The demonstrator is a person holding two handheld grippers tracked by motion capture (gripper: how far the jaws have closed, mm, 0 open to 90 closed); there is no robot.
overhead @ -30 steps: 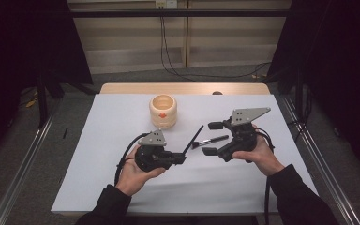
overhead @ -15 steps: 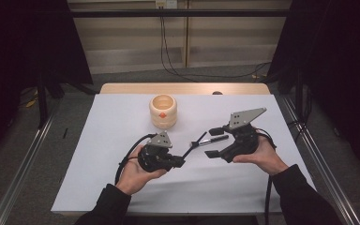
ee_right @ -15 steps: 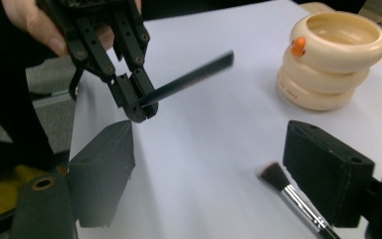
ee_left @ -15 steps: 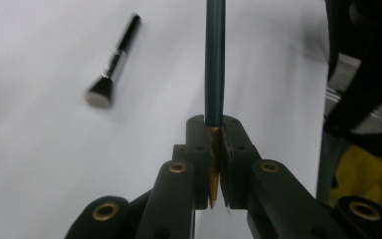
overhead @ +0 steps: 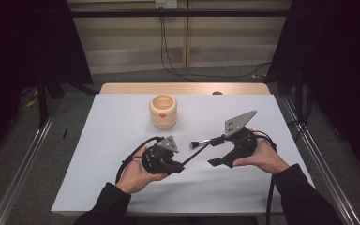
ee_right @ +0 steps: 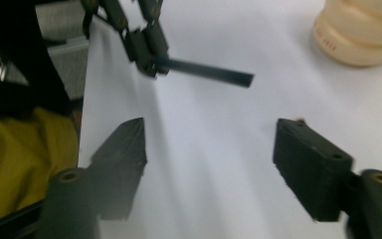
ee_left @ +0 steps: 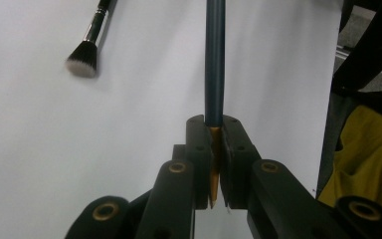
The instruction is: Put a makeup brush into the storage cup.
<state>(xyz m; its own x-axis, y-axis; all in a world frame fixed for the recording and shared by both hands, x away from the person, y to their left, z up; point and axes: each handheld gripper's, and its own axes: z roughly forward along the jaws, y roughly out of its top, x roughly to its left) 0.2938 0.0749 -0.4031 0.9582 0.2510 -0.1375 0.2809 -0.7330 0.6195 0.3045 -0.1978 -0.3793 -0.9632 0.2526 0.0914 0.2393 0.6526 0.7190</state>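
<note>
On the white sheet (overhead: 122,154) that covers the table, a person holds a gripper in each hand. The left gripper (overhead: 180,168) has its jaws pressed together on the sharpened yellow tip of a dark blue-grey pencil (overhead: 194,155); the shaft rises slantwise towards the right gripper (overhead: 218,151). That one has just been narrowing its jaws, yet they stand apart with nothing between them.

Behind both grippers stands a cream, ribbed wooden cup (overhead: 163,111), well apart from them. It bears a small orange-red mark on its front in the high view, too small to read. In the right gripper view the cup (ee_right: 363,35) shows a short line of dark print low on its side, blurred beyond reading.

A makeup brush (overhead: 205,142) lies between the two grippers, just beside the right one, with its dark bristles towards the left gripper.

Along the left gripper's jaws, the pencil (ee_left: 214,59) shows as a long dark shaft and its yellow wood is caught between the pads, a detail lost from above; the brush (ee_left: 87,47) lies off to one side with a silver ferrule. From the right gripper's camera the left gripper (ee_right: 149,59) appears farther off with the pencil (ee_right: 209,73) jutting from it, and yellow cloth (ee_right: 25,159) shows beyond the sheet's edge.
</note>
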